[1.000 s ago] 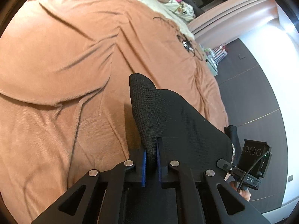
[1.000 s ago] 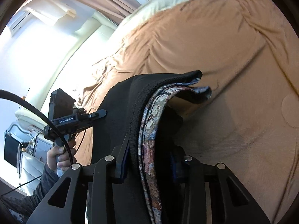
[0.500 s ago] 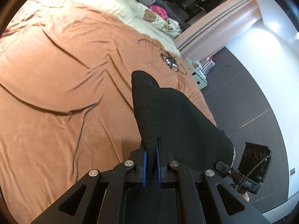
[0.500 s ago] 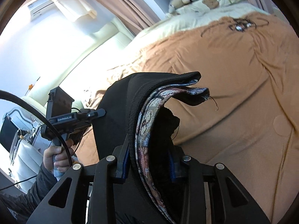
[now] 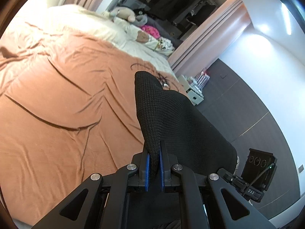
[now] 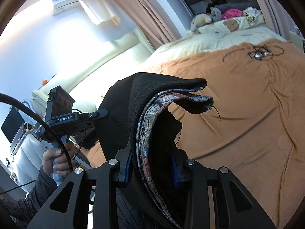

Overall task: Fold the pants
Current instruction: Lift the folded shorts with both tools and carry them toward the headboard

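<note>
Rumpled across the bed (image 5: 57, 99), a broad orange-brown blanket fills everything ahead of and below both grippers, with cream pillows and soft toys (image 5: 124, 15) at the far end by the pink curtain.

Held up clear of that blanket are the black knit pants with a patterned woven lining (image 6: 152, 126), strung between the two tools. The left gripper (image 5: 154, 164) has its blue pads pinched nearly together on a thin black edge, which rises ahead of its fingers as a peak and then slopes away to its right, toward the other tool. The right gripper (image 6: 151, 164) stands at a narrow-to-middling gap, clamped on a thick bunch: black outer layer and patterned lining folded over together, arching forward from its fingers and drooping at the tip. A person's hand (image 6: 57, 158) holds the left tool's handle, out to the right gripper's left.

So the garment's held edge runs from one gripper across to the other, and neither hand is nearer it; both have it already. I'd say the coming move turns on the bed lying forward and below: the pants need carrying out over it and laying down flat.
</note>
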A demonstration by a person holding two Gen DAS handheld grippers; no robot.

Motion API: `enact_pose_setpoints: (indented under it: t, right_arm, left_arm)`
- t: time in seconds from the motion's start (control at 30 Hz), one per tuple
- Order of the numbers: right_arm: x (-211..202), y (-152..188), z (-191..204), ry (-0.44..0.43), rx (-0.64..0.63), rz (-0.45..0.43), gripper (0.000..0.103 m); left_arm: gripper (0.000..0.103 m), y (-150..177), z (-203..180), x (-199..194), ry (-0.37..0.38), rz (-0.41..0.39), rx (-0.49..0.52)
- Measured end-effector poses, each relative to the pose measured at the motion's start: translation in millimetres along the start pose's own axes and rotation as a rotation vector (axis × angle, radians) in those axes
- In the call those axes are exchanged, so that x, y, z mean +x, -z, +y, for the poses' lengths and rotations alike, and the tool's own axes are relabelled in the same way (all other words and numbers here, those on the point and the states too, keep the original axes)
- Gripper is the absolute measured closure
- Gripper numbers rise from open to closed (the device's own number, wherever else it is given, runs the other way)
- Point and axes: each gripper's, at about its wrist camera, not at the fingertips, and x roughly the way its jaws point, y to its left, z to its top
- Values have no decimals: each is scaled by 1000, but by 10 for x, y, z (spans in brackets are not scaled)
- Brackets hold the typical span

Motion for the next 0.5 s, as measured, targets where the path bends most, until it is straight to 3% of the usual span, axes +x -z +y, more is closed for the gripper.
enact_pose_setpoints:
  t: [0.5]
  right_arm:
    - [-422,199,470,-53,-96,-61,74]
  left_arm:
    - [95,125,-443,-1072,-29,-122,71]
